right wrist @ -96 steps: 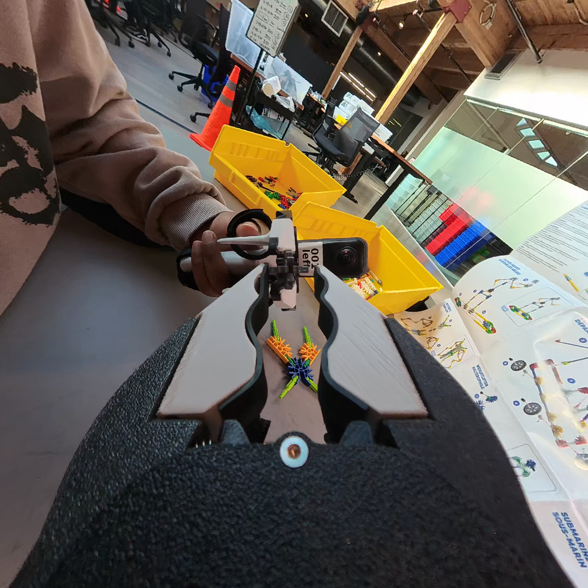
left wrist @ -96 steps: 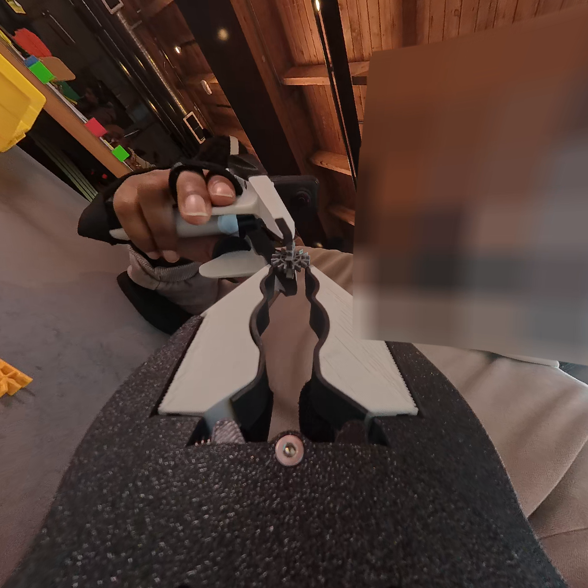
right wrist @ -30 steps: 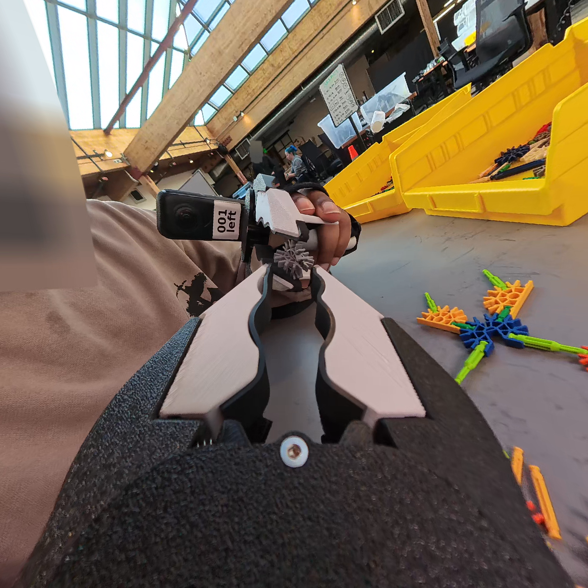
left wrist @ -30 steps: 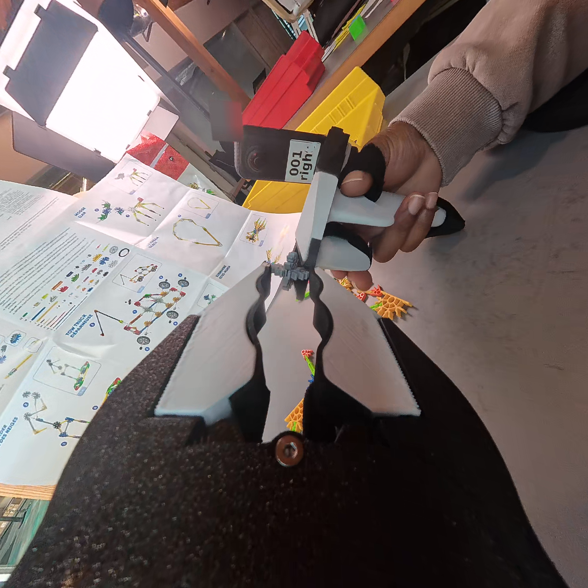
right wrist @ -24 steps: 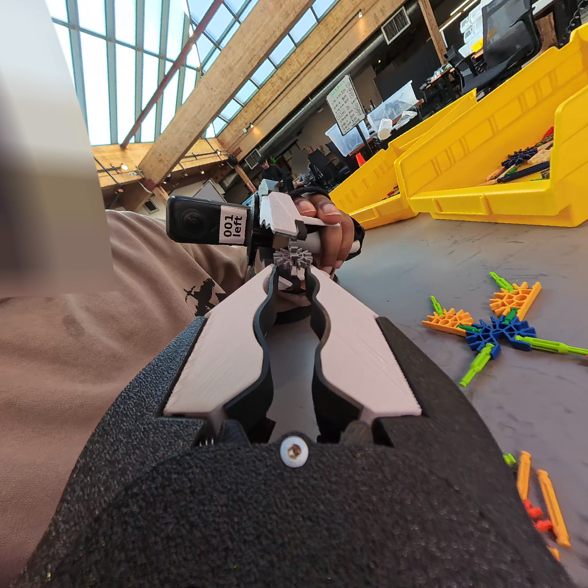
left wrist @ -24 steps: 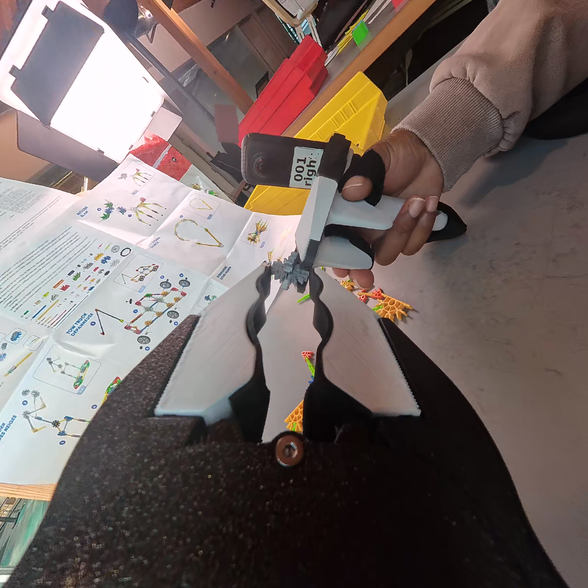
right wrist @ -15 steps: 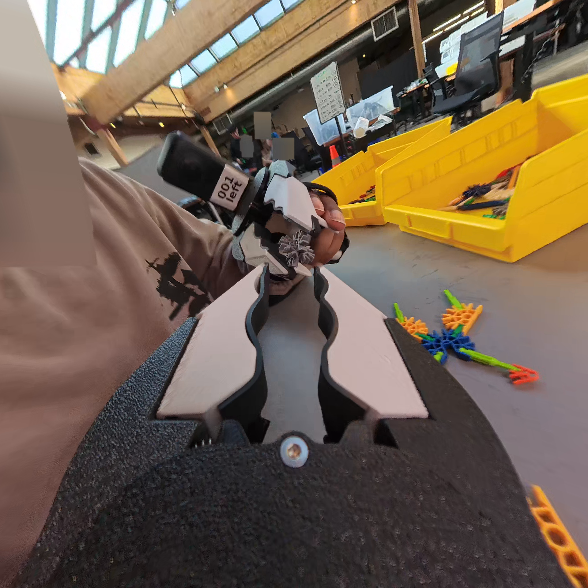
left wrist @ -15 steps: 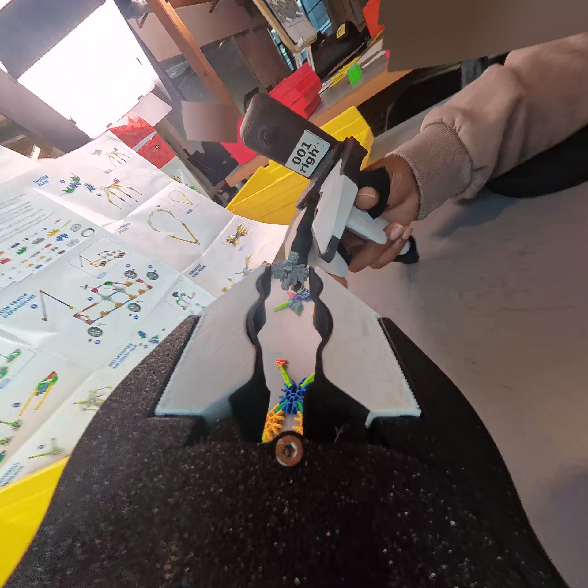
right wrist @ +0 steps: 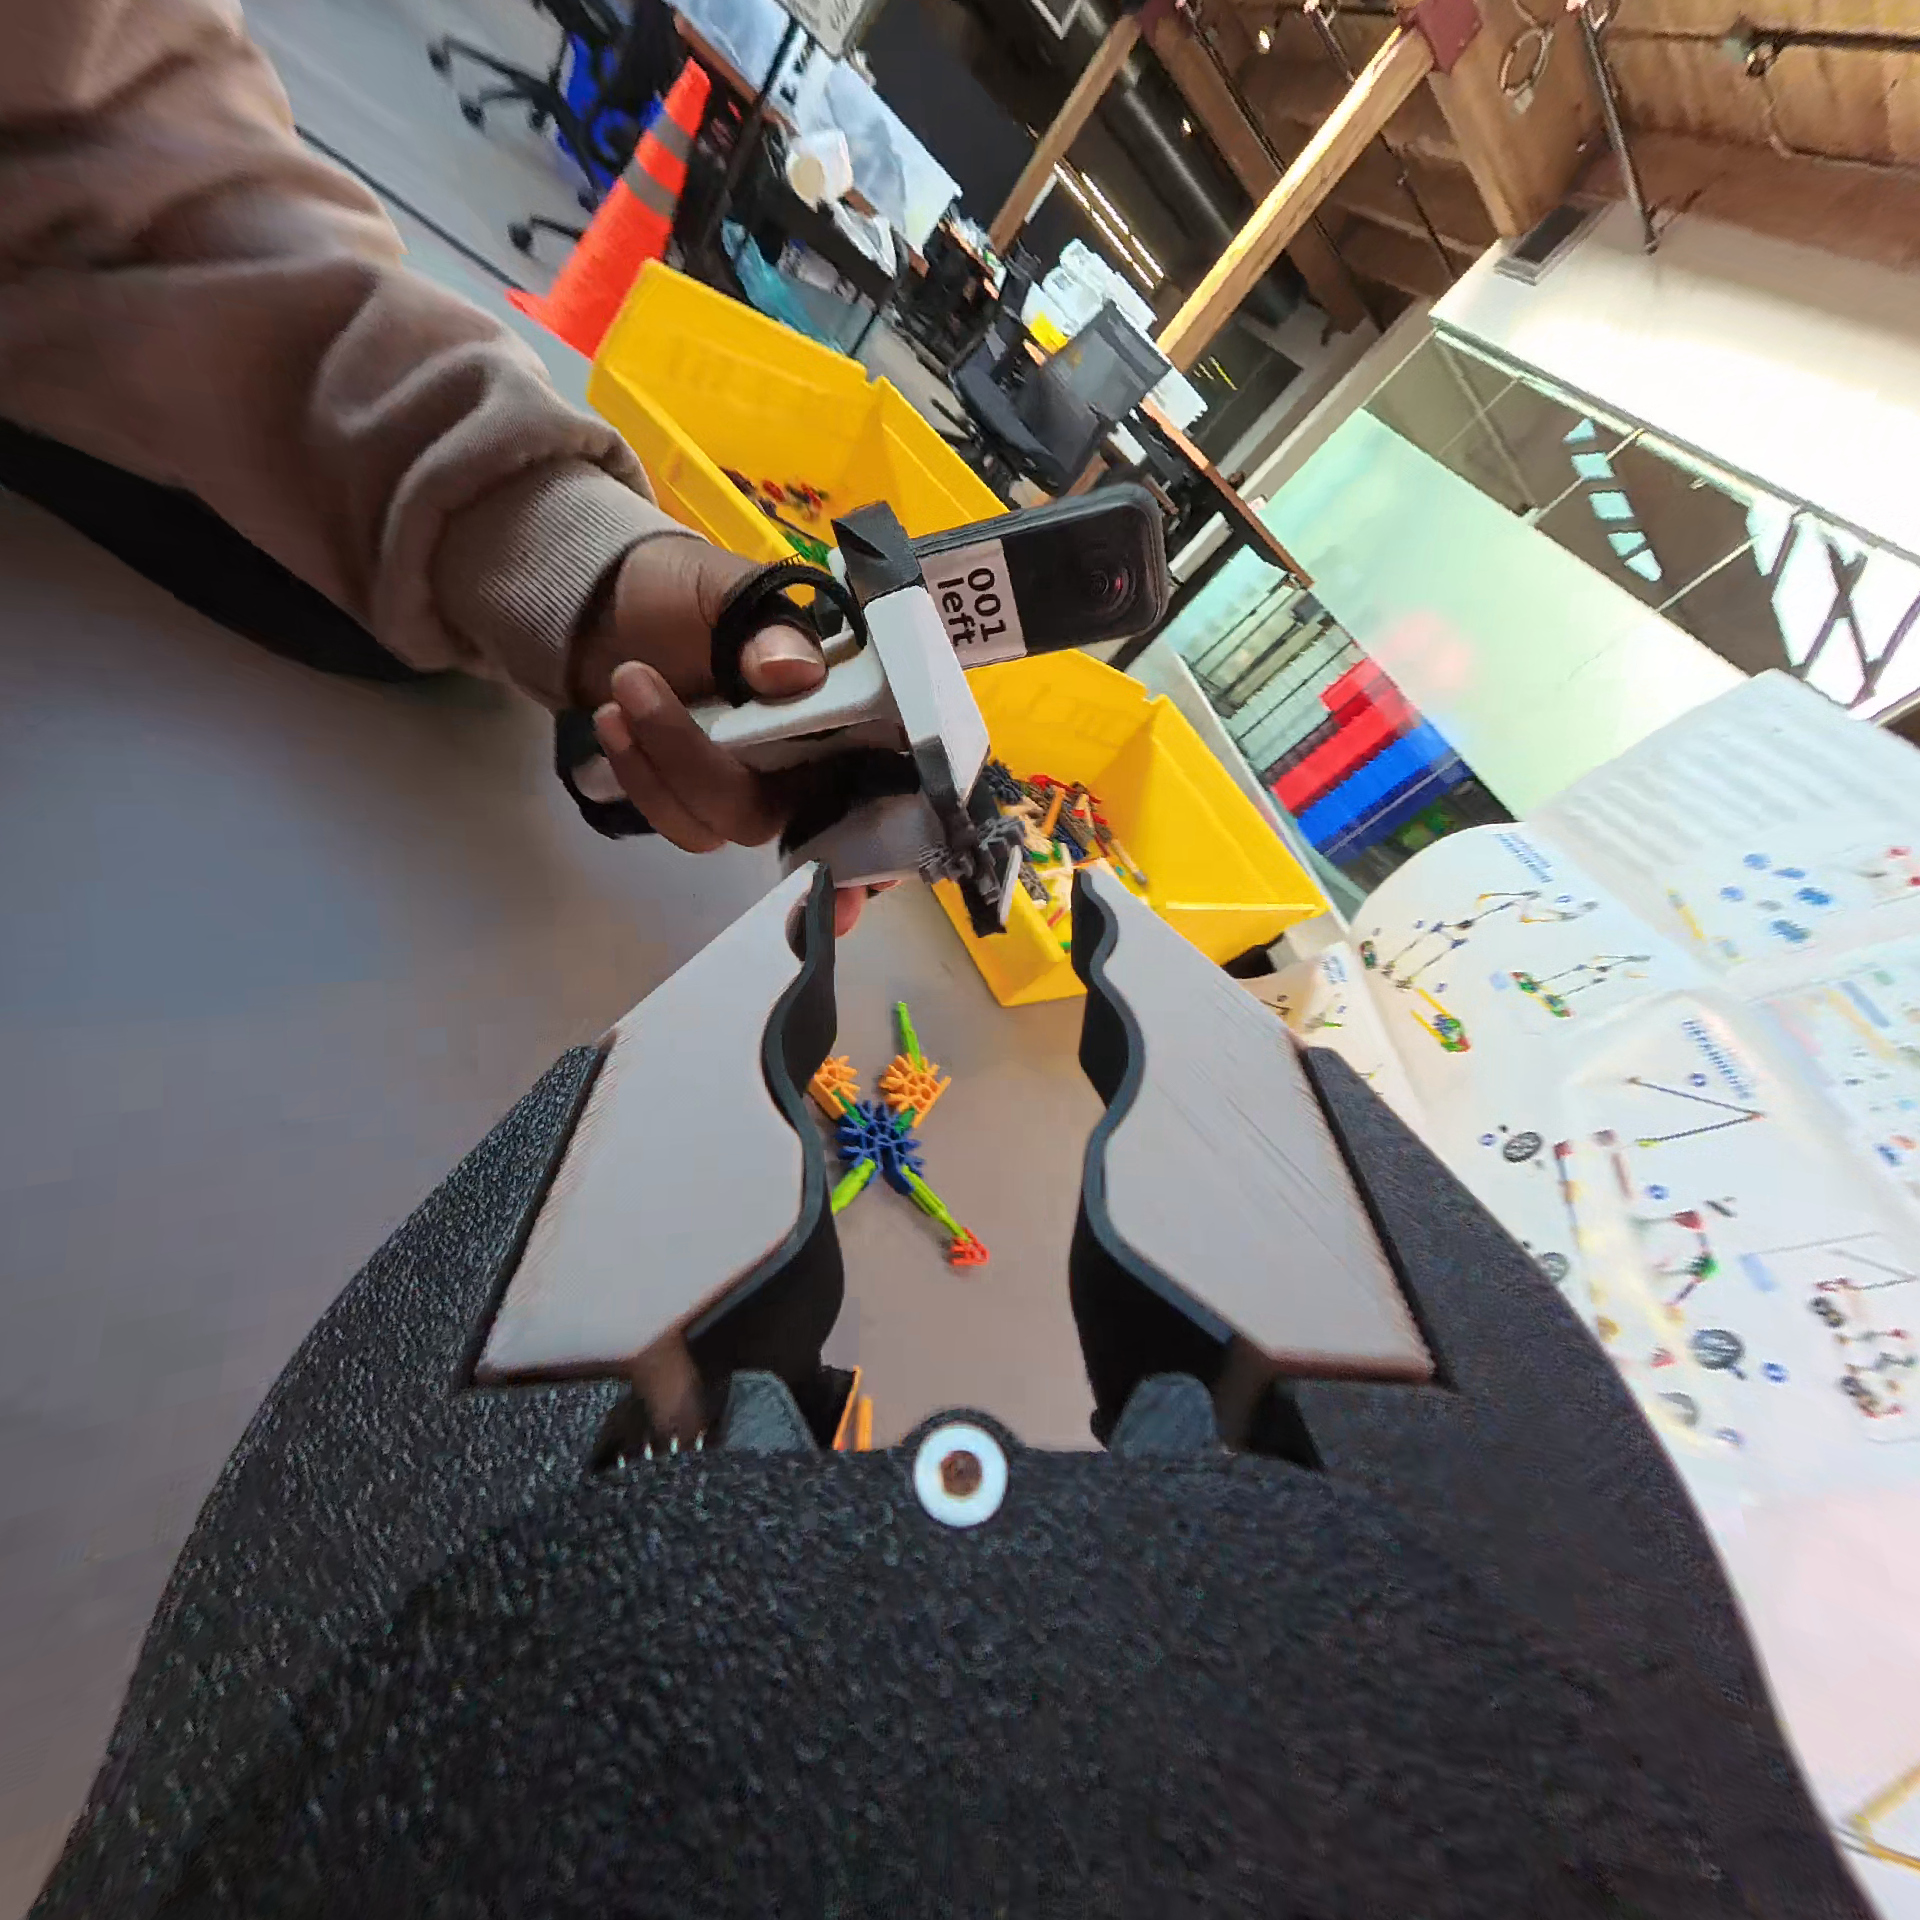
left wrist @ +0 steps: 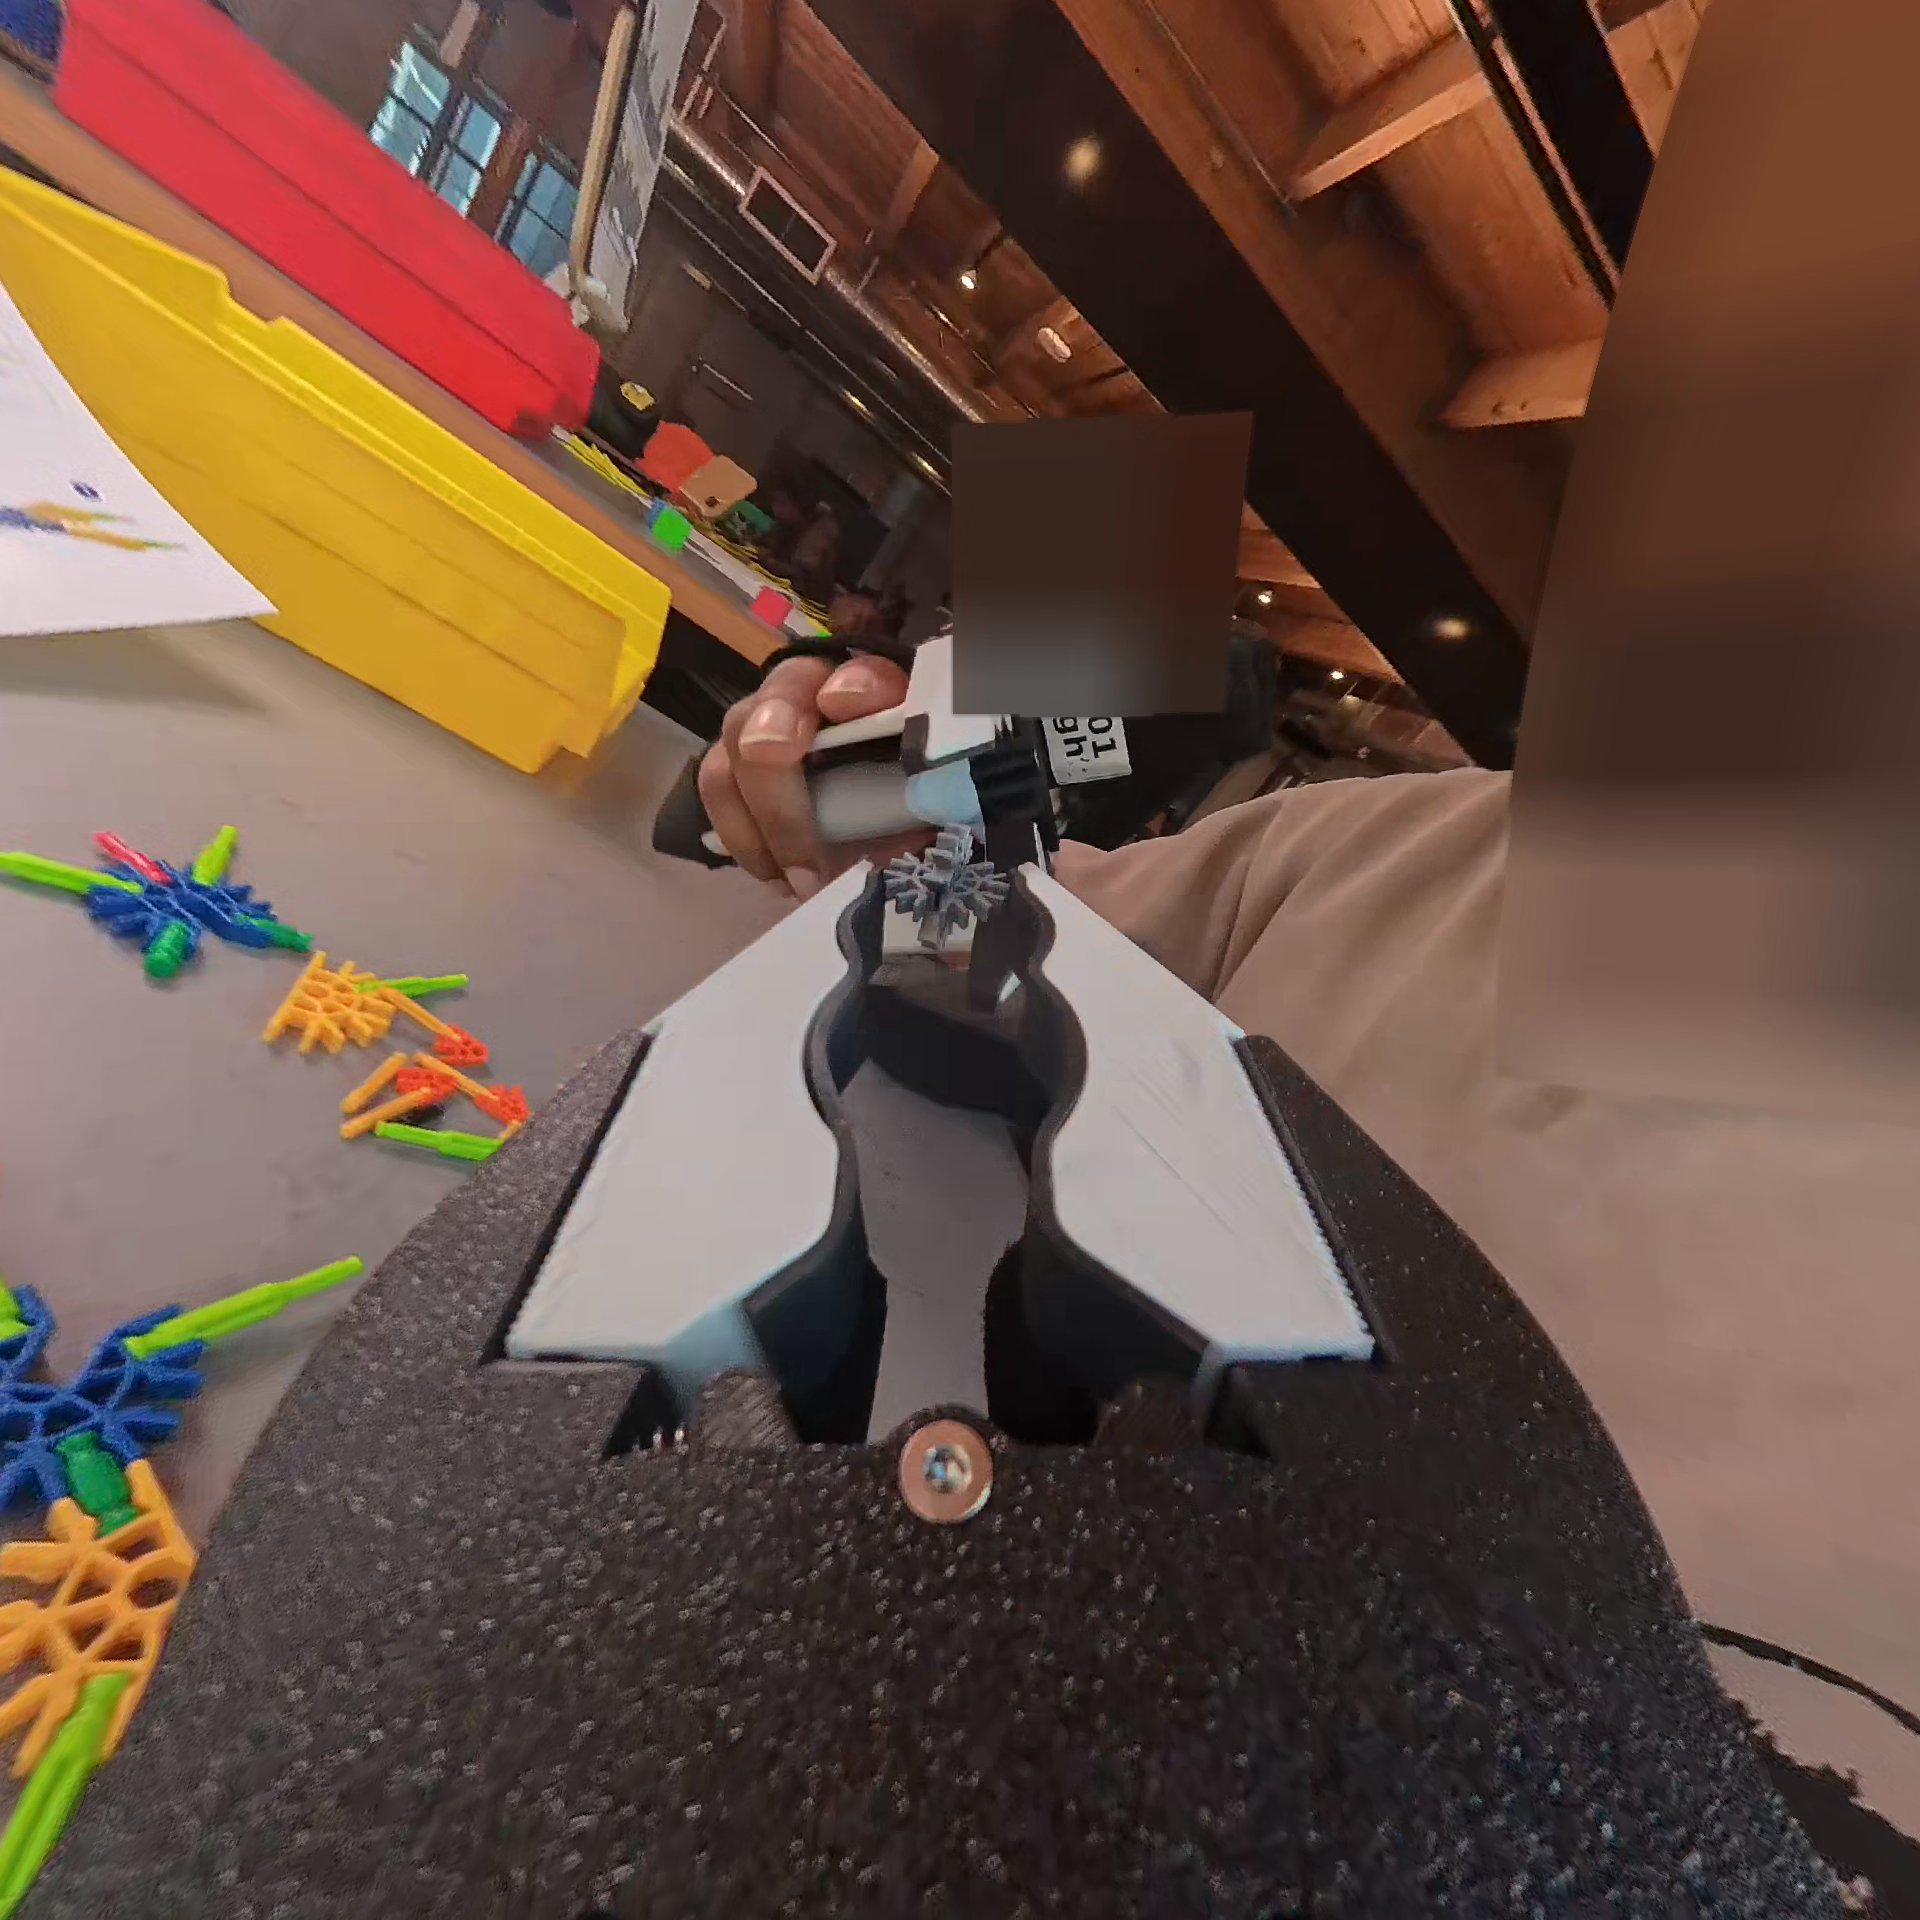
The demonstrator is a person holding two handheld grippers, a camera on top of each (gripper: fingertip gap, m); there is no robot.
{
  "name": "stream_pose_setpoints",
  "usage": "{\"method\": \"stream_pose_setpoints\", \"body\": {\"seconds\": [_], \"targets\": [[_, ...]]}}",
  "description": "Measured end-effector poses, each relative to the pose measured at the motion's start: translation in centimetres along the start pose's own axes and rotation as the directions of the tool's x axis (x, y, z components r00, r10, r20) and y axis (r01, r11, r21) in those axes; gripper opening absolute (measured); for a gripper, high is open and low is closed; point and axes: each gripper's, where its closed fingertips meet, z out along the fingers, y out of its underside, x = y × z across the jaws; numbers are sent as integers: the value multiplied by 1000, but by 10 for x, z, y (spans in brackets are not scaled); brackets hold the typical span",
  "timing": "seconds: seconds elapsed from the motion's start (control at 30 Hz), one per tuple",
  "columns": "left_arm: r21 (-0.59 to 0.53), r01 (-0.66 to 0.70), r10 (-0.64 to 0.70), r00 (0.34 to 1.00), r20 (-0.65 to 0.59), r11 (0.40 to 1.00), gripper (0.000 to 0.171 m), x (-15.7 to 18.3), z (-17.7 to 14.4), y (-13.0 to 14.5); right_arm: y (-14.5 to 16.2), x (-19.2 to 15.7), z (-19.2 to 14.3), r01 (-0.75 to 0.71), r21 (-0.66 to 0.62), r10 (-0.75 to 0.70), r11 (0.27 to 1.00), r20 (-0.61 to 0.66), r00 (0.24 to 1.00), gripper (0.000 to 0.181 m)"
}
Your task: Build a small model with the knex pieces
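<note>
Left gripper (left wrist: pixel 943 902) clenched on grey snowflake connector (left wrist: pixel 940 896), held above table (left wrist: pixel 312 790) | right gripper (right wrist: pixel 951 894) spread wide, having released that connector since 0.5 s earlier.

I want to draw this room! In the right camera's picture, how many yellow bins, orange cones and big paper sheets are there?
Yellow bins: 2
Orange cone: 1
Big paper sheet: 1
Total: 4
</note>
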Motion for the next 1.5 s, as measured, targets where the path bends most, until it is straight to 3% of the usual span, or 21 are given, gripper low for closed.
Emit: {"method": "stream_pose_setpoints", "body": {"seconds": [0.2, 0.33, 0.43, 0.57, 0.67, 0.73, 0.8, 0.87, 1.03, 1.17, 1.5], "targets": [[-65, 193, -195, 981, -20, 979, 23, -9, 9, 20, 12, -11, 7, 159, -98, -160, 982, -1, 987, 35], [-81, 243, -246, 969, -32, 967, 23, -9, 10, 24, 18, -17, 8, 170, -127, -167, 977, 33, 985, 22], [-81, 265, -268, 963, -27, 961, 22, -11, 9, 24, 20, -18, 9, 152, -142, -147, 978, 43, 988, 22], [-77, 254, -255, 967, -11, 964, 22, -12, 5, 20, 19, -16, 10, 109, -150, -103, 983, 45, 994, 20], [84, 261, -266, 963, 53, 962, 20, -35, -35, -12, 10, 8, -6, 70, -112, -74, 991, -26, 997, 20], [-6, 162, -161, 982, 103, 987, 22, -31, -33, -4, 3, 20, -16, 75, -109, -80, 991, -42, 996, 21], [-17, 165, -164, 986, 27, 986, 22, -19, -19, 1, -1, 17, -16, 80, -84, -84, 993, -44, 996, 21], [-66, 136, -133, 990, 50, 989, 22, -22, -14, 13, 2, 15, -14, 71, -64, -73, 995, -37, 997, 21], [-64, 79, -74, 995, 72, 995, 23, -20, -13, 12, -1, 19, -16, -34, 15, 35, 999, -29, 999, 21], [-6, 100, -100, 994, 31, 995, 23, -16, -14, 4, -2, 19, -16, -95, 49, 96, 994, -13, 995, 21], [92, 244, -229, 961, -154, 965, 23, -2, -15, -8, 3, 8, -8, -89, 25, 89, 996, 7, 996, 22]]}}
